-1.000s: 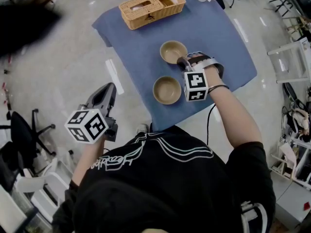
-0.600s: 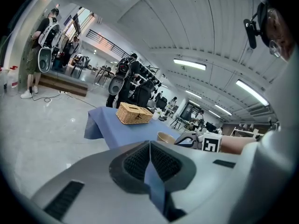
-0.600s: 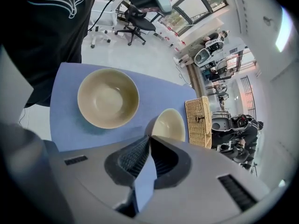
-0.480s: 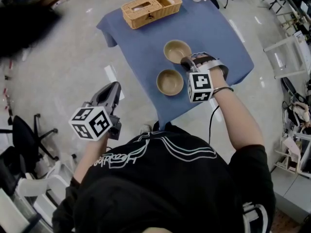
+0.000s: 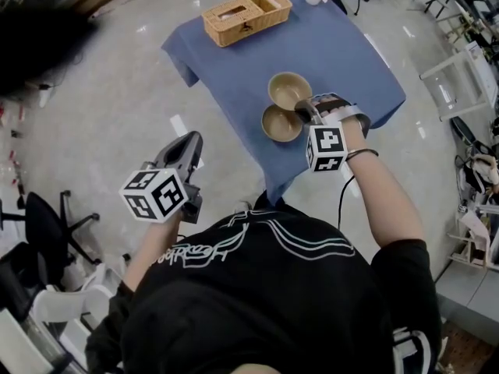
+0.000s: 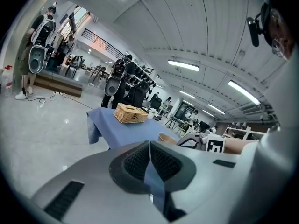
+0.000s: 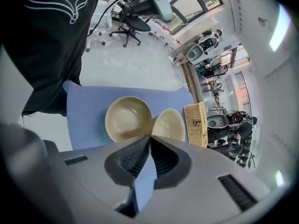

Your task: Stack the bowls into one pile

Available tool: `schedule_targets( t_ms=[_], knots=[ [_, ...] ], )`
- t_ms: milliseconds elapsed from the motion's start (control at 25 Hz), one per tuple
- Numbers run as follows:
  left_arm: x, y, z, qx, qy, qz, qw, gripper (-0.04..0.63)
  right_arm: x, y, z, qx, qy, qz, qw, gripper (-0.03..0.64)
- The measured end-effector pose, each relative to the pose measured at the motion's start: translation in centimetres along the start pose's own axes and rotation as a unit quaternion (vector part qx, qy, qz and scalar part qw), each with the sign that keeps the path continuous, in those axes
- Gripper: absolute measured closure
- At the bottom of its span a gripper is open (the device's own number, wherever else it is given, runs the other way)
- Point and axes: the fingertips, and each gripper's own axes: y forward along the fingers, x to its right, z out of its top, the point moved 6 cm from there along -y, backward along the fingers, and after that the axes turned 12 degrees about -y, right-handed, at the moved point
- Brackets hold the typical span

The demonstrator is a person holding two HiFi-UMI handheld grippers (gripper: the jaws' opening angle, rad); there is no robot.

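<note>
Basket far across cloth; right tool tight on rim of tilted bowl, left tool closed, empty.

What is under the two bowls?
A blue cloth lies beneath the near bowl and the far bowl, hanging over the edges. The table top below it is wholly covered and cannot be seen.

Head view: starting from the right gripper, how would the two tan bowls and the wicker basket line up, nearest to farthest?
1. Far bowl: its rim is pinched in the right gripper, so it touches it.
2. Near bowl: just beside the first, on the person's side, on the blue cloth.
3. Wicker basket: at the cloth's far left corner.
</note>
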Motion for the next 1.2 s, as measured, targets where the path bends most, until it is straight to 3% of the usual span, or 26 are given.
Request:
schedule_targets(
  t_ms=[680,1200],
  knots=[
    [0.2,-1.3,-1.1,-0.022,0.016,-0.028,0.9992,0.568,-4.3,-1.3,3.8,-0.002,0.034,0.015,0.999,0.580],
    [-0.6,-0.8,-2.3,-0.040,0.016,-0.023,0.9988,0.568,-6.0,0.2,4.8,0.004,0.045,0.028,0.999,0.578]
  ],
)
